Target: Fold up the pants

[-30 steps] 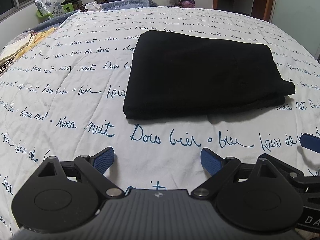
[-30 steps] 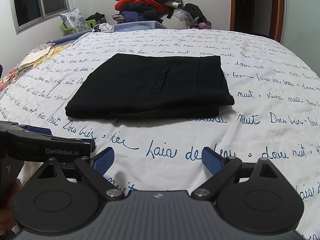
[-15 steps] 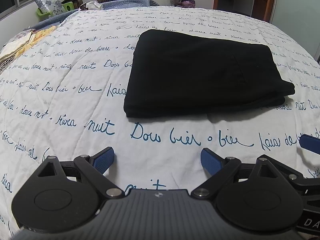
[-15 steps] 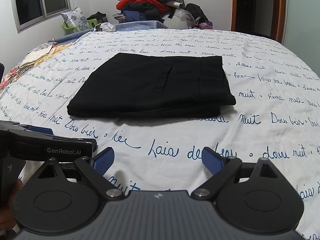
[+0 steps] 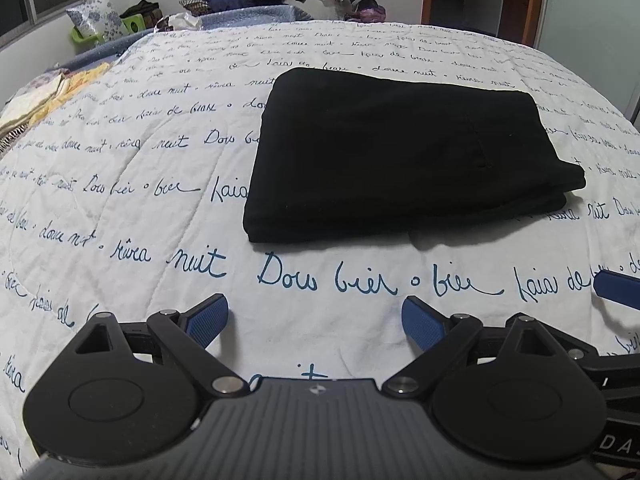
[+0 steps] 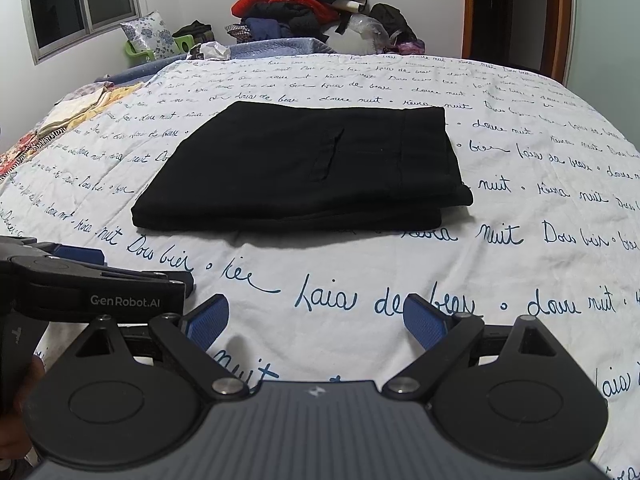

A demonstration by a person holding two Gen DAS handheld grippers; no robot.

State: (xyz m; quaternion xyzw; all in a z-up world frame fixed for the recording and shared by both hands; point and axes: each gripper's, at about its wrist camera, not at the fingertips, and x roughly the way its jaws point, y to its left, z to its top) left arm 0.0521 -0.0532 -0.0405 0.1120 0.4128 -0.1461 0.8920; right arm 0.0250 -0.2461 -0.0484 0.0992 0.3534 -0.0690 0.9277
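- The left gripper [image 5: 316, 316] sits nearest in its own view, low over the bed, its blue-padded fingers [image 5: 208, 322] spread wide with nothing between them.
- The right gripper [image 6: 316, 318] is likewise at the near edge of its view, its fingers [image 6: 424, 322] spread wide and empty, only the printed bedspread showing in the gap.
- In the right wrist view the left gripper's black body, marked "GenRobot.AI", lies at the near left, just beside the right one; part of a hand [image 6: 18, 412] shows at the bottom left corner.
- In the left wrist view a blue pad of the right gripper pokes in at the right edge.
- The bedspread [image 5: 120, 216], white with blue handwritten script, covers the bed and stretches from the grippers to the far wall.
- The black pants [image 5: 400, 152] lie folded into a flat, layered rectangle on the middle of the bed, beyond both grippers and apart from them; neither touches the cloth.
- The stacked layer edges of the pants show on the near and right sides, and a pocket slit shows on top in the right wrist view [image 6: 304, 168].
- At the far left edge of the bed lie patterned, yellowish cloths [image 6: 80, 112].
- Farther back, a floral cushion [image 6: 150, 36] leans by a green container under the window.
- A heap of clothes [image 6: 296, 8], red and dark, is piled against the far wall.
- A wooden door frame [image 6: 556, 16] stands at the far right.
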